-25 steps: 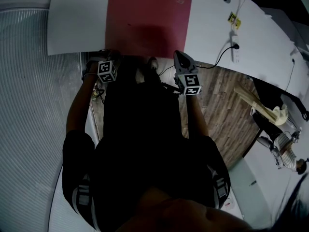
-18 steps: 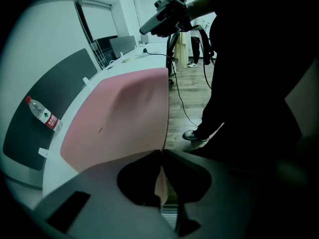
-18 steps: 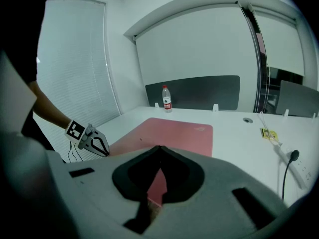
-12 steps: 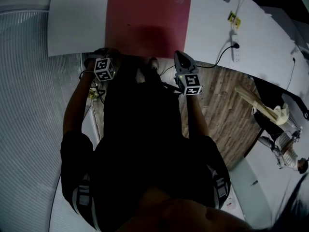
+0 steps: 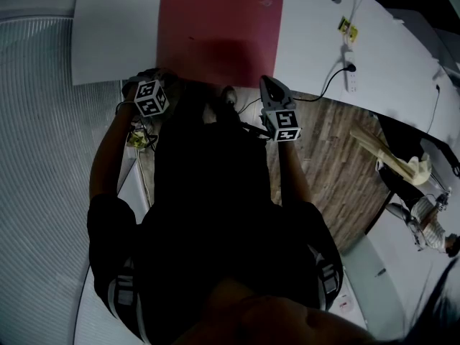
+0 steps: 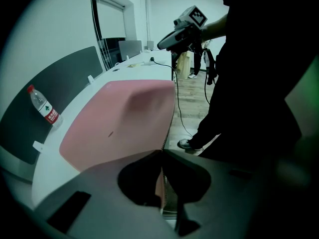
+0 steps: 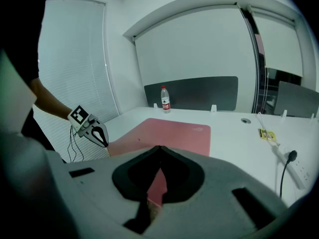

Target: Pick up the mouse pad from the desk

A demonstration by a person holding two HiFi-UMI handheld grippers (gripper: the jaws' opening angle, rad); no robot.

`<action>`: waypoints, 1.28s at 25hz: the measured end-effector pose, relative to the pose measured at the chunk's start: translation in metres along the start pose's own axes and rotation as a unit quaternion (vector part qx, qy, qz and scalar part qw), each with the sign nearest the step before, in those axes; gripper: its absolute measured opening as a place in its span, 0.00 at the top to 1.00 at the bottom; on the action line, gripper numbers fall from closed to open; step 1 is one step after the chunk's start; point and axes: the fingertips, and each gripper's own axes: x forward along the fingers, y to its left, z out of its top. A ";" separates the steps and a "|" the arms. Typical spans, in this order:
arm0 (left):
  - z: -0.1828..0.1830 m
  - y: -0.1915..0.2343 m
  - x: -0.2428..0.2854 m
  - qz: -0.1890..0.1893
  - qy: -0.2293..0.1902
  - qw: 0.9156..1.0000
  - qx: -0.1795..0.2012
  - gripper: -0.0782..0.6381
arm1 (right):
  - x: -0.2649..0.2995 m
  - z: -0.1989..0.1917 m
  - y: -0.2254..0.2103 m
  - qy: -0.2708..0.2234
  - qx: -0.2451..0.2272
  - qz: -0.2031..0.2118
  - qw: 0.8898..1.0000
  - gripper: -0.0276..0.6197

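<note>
A large pink mouse pad (image 5: pixel 219 27) lies on the white desk (image 5: pixel 108 34). My left gripper (image 5: pixel 162 79) is shut on the pad's near left corner. In the left gripper view the jaws (image 6: pixel 162 152) meet on the thin pink edge, and the pad (image 6: pixel 119 123) stretches away beyond them. My right gripper (image 5: pixel 264 83) is shut on the near right corner, with pink showing between its jaws (image 7: pixel 159 148). The pad (image 7: pixel 172 136) bulges up a little near that corner. Each gripper shows in the other's view: the right gripper (image 6: pixel 168 43) and the left gripper (image 7: pixel 98 134).
A water bottle (image 7: pixel 163 99) stands at the desk's far edge by a dark partition. A white power strip (image 5: pixel 350 67) with a black cable and a yellow tag (image 5: pixel 349 29) lie right of the pad. Wooden floor and the person's shoes are below the desk edge.
My left gripper has shifted slightly up and to the left in the head view, still at the pad's corner. The right gripper has stayed put.
</note>
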 end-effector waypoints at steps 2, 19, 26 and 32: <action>0.001 0.002 -0.002 -0.004 -0.003 1.000 -0.005 0.87 | 0.000 -0.002 -0.001 0.002 -0.001 -0.001 1.000 0.95; 0.010 0.037 -0.019 -0.011 -0.060 0.993 -0.099 0.87 | 0.003 0.002 -0.015 0.012 -0.023 -0.012 1.000 0.95; 0.009 0.048 -0.020 -0.015 -0.068 0.992 -0.110 0.87 | 0.009 0.003 -0.011 0.026 -0.053 0.001 0.998 0.95; 0.008 0.053 -0.022 -0.019 -0.078 0.989 -0.128 0.87 | 0.015 -0.009 -0.001 0.058 -0.074 0.033 0.995 0.90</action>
